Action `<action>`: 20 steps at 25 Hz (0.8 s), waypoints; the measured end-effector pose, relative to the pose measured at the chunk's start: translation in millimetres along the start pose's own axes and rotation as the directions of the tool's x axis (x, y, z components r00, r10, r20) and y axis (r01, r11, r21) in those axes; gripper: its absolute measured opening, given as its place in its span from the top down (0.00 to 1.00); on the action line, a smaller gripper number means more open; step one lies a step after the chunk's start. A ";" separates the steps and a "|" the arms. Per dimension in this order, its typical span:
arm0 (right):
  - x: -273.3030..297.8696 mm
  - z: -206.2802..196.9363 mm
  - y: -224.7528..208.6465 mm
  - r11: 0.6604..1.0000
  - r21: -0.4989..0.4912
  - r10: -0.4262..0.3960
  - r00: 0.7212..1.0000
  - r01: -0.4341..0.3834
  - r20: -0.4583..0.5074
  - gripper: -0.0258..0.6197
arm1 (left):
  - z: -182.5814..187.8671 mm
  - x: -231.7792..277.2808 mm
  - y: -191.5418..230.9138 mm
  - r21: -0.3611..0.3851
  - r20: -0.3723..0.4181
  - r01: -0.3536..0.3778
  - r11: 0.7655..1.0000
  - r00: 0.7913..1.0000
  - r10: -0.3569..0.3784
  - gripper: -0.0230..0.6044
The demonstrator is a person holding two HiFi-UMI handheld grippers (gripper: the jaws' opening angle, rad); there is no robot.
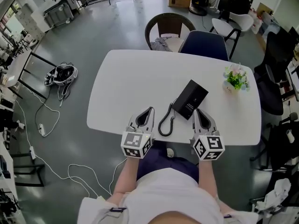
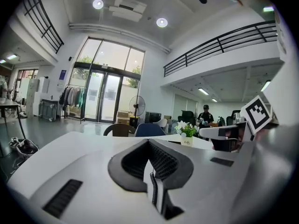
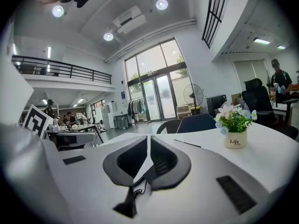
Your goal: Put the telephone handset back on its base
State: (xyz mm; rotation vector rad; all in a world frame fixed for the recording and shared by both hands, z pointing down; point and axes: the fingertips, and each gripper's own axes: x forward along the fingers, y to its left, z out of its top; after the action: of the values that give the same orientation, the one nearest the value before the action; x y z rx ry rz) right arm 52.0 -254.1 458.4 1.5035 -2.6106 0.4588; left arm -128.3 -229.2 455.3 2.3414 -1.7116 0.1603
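A black telephone [image 1: 190,100] lies on the white table [image 1: 117,87], its coiled cord [image 1: 165,121] looping toward the front edge. Handset and base read as one dark block, so I cannot tell how the handset sits. My left gripper [image 1: 150,111] is left of the cord, shut with nothing between its jaws. My right gripper [image 1: 197,112] is just right of the phone's near corner, also shut and empty. In the left gripper view the closed jaws [image 2: 148,141] frame a bit of cord [image 2: 153,190]. In the right gripper view the jaws [image 3: 148,137] meet above the cord [image 3: 137,184].
A small flower pot [image 1: 235,80] stands at the table's far right, also seen as the pot [image 3: 235,126]. Two chairs [image 1: 169,29] are tucked in at the far edge. A bag [image 1: 60,74] and cables lie on the floor to the left.
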 end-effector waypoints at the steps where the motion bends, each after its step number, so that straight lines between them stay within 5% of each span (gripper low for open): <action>1: -0.4 -0.5 -0.9 1.000 -0.001 -0.002 1.000 0.002 -0.003 0.89 | -0.3 1.3 0.4 -0.001 -0.004 0.002 1.000 1.000 -0.002 0.94; 20: 2.2 -11.3 -7.7 1.000 0.003 -0.019 0.999 0.019 -0.043 0.89 | -23.2 13.4 -13.5 -0.038 -0.081 0.073 0.997 0.994 -0.076 0.94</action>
State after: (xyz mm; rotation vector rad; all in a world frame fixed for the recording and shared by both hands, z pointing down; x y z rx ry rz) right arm 56.7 -256.0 471.2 1.5012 -2.5620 0.4883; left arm -110.2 -231.8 479.1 2.3350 -1.5741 0.2085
